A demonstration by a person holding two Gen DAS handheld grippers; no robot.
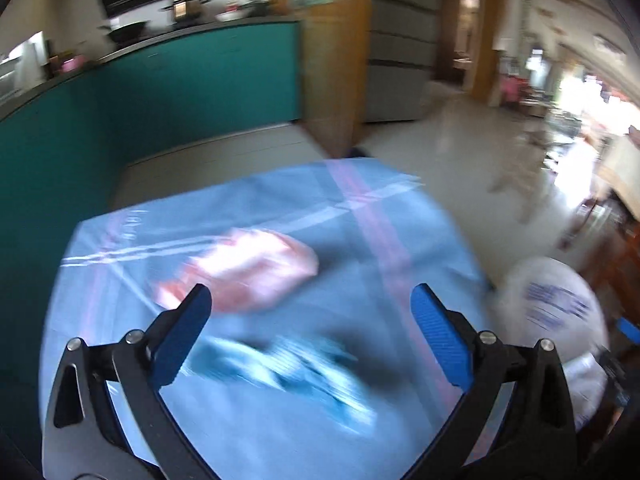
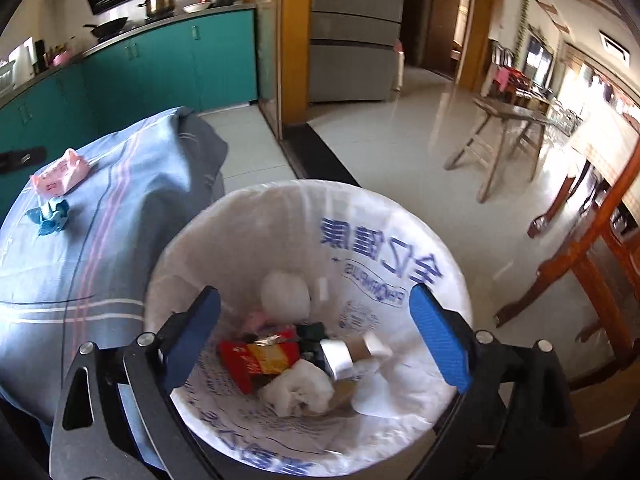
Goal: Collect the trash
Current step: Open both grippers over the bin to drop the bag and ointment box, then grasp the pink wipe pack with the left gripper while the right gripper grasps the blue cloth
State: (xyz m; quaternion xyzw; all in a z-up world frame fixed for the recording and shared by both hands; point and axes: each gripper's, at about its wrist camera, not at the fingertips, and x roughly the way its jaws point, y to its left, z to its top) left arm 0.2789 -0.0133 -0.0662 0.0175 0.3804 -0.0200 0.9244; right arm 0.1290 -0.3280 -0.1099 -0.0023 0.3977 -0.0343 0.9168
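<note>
A pink packet [image 1: 244,276] [image 2: 60,174] and a crumpled teal wrapper [image 1: 292,372] [image 2: 51,215] lie on a table under a blue striped cloth [image 1: 280,208] [image 2: 120,216]. My left gripper [image 1: 310,320] is open and empty, just above the two, in a blurred view. My right gripper [image 2: 314,320] is open and empty above a bin lined with a white printed bag [image 2: 404,232] [image 1: 556,300]. The bin holds a red wrapper [image 2: 256,358], crumpled white paper [image 2: 298,388], a white ball [image 2: 285,295] and a tape roll [image 2: 338,358].
Teal kitchen cabinets [image 2: 160,68] [image 1: 140,112] run behind the table. A wooden stool [image 2: 504,136] stands on the tiled floor to the right. Red-brown wooden furniture legs [image 2: 576,268] stand right of the bin. A grey fridge [image 2: 352,40] is at the back.
</note>
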